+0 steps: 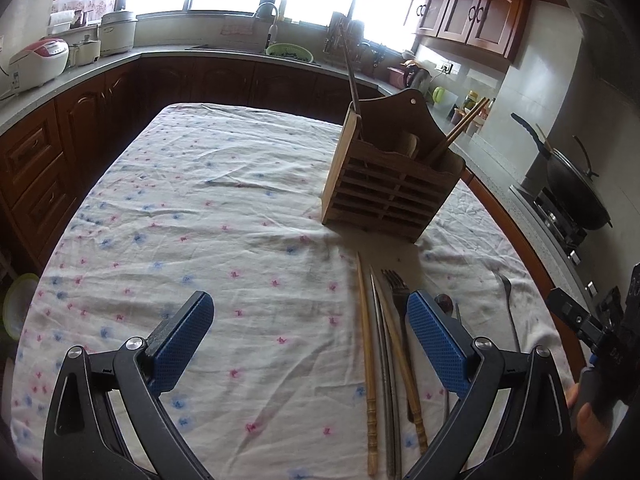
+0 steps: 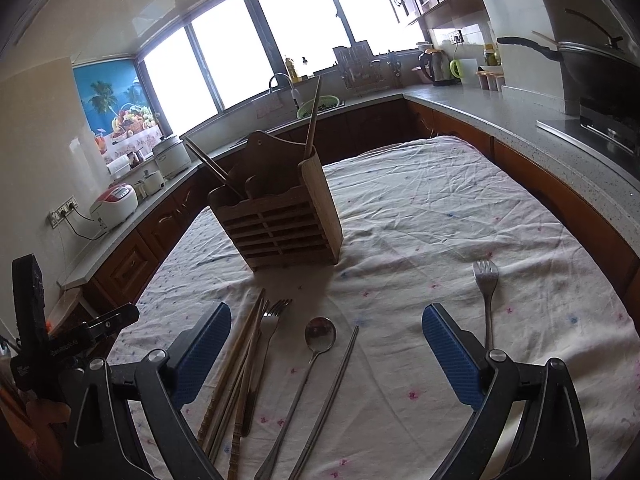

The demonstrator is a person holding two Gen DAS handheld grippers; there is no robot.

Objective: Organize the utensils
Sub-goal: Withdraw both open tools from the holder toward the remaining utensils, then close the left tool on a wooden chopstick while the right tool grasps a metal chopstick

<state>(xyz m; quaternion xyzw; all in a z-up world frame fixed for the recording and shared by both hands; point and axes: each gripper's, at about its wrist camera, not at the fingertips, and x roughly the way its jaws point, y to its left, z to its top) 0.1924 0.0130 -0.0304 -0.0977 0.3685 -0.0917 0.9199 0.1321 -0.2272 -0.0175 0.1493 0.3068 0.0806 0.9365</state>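
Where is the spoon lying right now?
In the right wrist view the spoon lies on the tablecloth in front of the wooden holder, between a fork on its left and a metal chopstick on its right.

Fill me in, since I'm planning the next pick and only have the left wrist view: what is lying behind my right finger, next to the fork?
Observer: A metal spoon, flat on the tablecloth, with its bowl toward the wooden utensil holder.
Operator: Anything beyond the spoon?
Observer: One metal chopstick, lying alone just to the spoon's right, slightly angled.
Operator: Is the right gripper carrying something?
Observer: No, the right gripper is open and empty, above the spoon and chopstick.
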